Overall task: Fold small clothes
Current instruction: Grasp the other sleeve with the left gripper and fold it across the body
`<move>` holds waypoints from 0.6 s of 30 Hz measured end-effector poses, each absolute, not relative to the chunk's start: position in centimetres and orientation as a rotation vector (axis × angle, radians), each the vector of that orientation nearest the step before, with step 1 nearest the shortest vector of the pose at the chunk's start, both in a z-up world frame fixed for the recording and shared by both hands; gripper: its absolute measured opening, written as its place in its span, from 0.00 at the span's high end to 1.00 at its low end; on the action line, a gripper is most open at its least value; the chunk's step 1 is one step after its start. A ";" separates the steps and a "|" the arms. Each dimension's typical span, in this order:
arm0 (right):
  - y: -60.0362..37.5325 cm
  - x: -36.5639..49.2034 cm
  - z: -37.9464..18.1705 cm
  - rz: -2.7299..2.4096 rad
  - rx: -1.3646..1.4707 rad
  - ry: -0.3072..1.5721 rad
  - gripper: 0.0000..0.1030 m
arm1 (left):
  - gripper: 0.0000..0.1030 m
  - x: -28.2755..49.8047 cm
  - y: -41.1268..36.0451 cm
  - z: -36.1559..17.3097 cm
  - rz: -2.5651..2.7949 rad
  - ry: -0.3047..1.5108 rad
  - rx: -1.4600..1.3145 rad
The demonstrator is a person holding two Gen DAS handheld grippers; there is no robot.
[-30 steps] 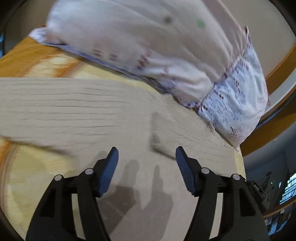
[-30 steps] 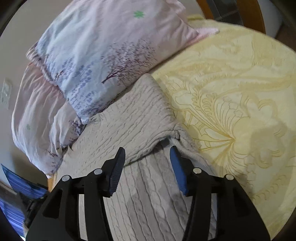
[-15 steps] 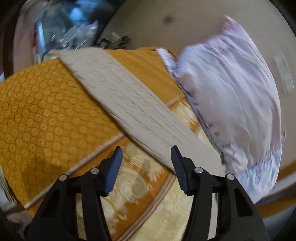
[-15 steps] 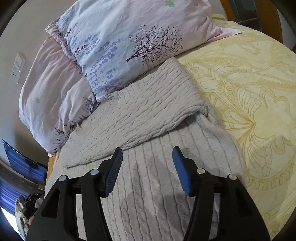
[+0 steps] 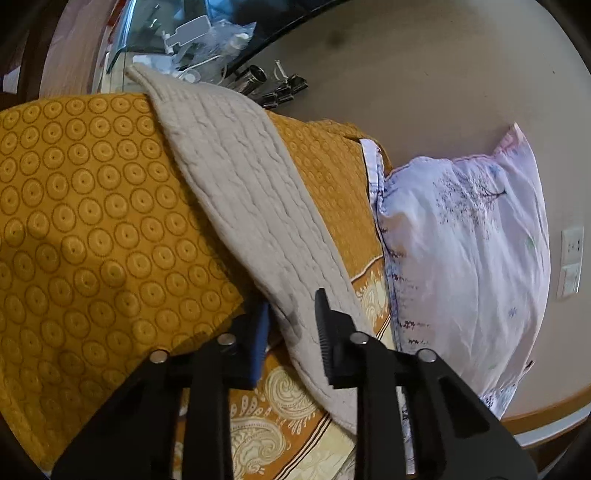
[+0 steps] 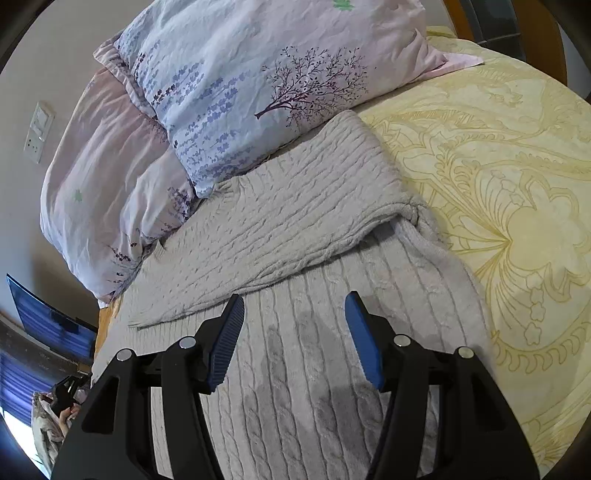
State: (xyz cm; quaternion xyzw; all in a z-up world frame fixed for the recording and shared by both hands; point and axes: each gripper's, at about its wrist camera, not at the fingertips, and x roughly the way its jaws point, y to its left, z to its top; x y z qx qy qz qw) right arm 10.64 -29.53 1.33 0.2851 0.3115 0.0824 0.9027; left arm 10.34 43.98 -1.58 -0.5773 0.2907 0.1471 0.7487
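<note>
A beige cable-knit sweater (image 6: pixel 295 229) lies on the bed, one sleeve folded across its body. My right gripper (image 6: pixel 293 334) is open and empty, hovering over the sweater's body just below the folded sleeve. In the left wrist view the other sleeve (image 5: pixel 243 199) stretches away over the orange bedspread (image 5: pixel 85 229) toward the bed's edge. My left gripper (image 5: pixel 291 325) straddles this sleeve near its inner end, jaws partly closed around the fabric with a gap still showing; the left finger dips below the sleeve's edge.
Two floral pillows (image 6: pixel 251 74) lie against the wall behind the sweater, one also in the left wrist view (image 5: pixel 461 251). The pale yellow patterned sheet (image 6: pixel 517 184) spreads to the right. A glass table with clutter (image 5: pixel 199 33) stands past the bed's edge.
My left gripper has swung from over the sweater's body to the outstretched sleeve and narrowed around it. My right gripper has backed away slightly from the folded sleeve and stayed open.
</note>
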 end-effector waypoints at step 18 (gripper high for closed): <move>-29.5 9.8 2.3 0.191 0.556 0.595 0.43 | 0.94 17.1 29.0 9.7 -0.203 0.496 -1.082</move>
